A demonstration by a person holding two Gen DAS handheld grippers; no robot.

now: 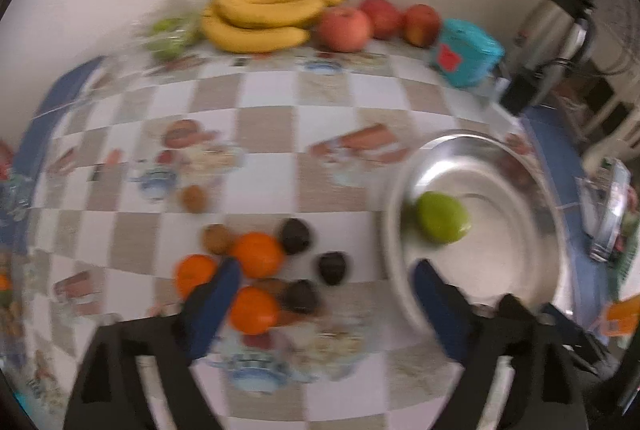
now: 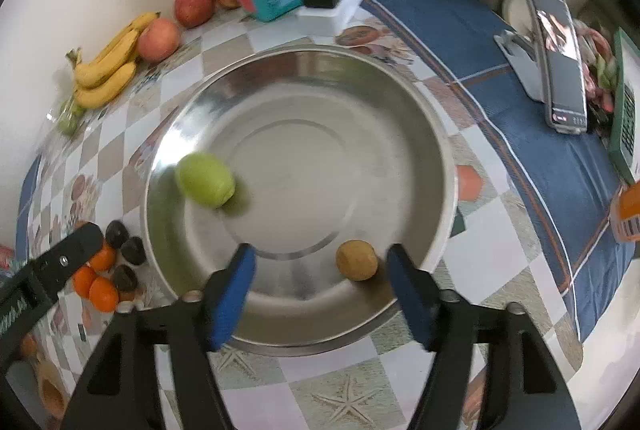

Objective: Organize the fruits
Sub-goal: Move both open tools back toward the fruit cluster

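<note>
Gathering loose fruit into a steel bowl on a checked surface, with a green fruit already lying in the bowl's left half and a small brown fruit resting on the near inner slope. Right gripper poised over the near rim, fingers spread wide, gripping nothing; brown fruit just inside the right-hand finger, whether touching or a hair apart impossible to tell, and judged freshly let go. Left gripper hovering low over a cluster of oranges and dark fruits beside the bowl, fingers likewise wide apart and closed on nothing, one finger overlapping the oranges in view, the other over the bowl's rim. Motion blur in the left view, so exact contact unclear. Bananas and apples lined up along the far wall, well apart from the bowl.

Likely next: picking an orange. Best done by centring one single orange between the fingers before closing, coming straight down so neighbours are not nudged away, squeezing gently across the widest part, then lowering close to the bowl's floor before release, away from fruit already inside, to stop rolling.
</note>
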